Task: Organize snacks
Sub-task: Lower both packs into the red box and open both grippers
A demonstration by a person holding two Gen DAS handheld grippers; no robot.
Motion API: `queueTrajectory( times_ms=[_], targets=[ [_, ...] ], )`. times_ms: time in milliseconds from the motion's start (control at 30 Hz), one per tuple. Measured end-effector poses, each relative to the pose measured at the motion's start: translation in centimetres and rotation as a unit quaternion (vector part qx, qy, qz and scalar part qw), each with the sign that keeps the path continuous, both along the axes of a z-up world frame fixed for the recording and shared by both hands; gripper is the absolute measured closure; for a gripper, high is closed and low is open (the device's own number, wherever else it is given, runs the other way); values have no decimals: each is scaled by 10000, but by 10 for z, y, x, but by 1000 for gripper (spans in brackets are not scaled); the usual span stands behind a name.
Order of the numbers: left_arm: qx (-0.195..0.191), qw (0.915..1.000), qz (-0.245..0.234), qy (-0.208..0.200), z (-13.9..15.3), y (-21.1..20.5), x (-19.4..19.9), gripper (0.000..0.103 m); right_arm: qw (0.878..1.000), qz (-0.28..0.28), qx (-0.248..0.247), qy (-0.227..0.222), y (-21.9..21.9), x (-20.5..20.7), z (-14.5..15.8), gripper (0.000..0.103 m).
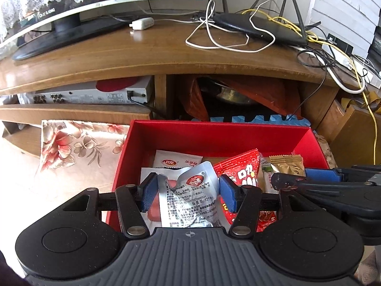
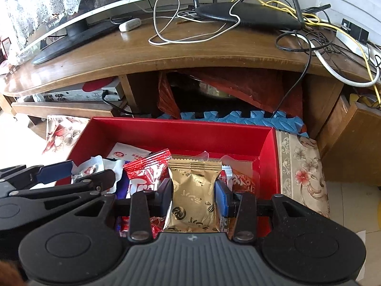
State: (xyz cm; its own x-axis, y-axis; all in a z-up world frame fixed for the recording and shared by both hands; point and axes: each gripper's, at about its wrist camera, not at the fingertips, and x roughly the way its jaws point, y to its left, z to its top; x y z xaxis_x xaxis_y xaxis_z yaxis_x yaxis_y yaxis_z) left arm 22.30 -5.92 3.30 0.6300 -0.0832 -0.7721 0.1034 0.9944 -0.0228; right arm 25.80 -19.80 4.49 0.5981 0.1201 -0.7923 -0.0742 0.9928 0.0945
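Ribbed grey housing and black linkage arms fill the near edge of both wrist views. Your left tongs [image 1: 188, 191] pinch a crinkled silver foil pouch [image 1: 190, 200] between blue textured pads; its printed face is turned toward you, and its long axis runs near to far. Your right tongs [image 2: 193, 199] are clamped on a glossy gold pillow-shaped packet [image 2: 193, 195] with serrated end seams, held upright with its long axis also running near to far. Both tools tilt steeply down over an open, matte red cardboard box [image 1: 214, 135], which sits on a floral-printed cloth [image 2: 302, 174] in front of a wooden cabinet [image 1: 152, 54]. Your right tool's black frame juts in at the right edge of the left view, just beside the left one. Inside the box lie a red dotted wrapper [image 1: 238, 169], a white sachet [image 1: 176, 160] and an orange pack [image 2: 244, 181], loosely heaped. Blue foam matting [image 2: 238, 116] lies behind the box.
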Motion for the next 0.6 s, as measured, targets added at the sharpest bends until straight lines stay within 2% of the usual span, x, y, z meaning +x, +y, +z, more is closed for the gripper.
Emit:
queueTrajectory(
  times_ms=[600],
  targets=[
    [10,10000,23,79,-5,3,2,38,9997,55,-210,-103,5,-2,2,65]
  ],
)
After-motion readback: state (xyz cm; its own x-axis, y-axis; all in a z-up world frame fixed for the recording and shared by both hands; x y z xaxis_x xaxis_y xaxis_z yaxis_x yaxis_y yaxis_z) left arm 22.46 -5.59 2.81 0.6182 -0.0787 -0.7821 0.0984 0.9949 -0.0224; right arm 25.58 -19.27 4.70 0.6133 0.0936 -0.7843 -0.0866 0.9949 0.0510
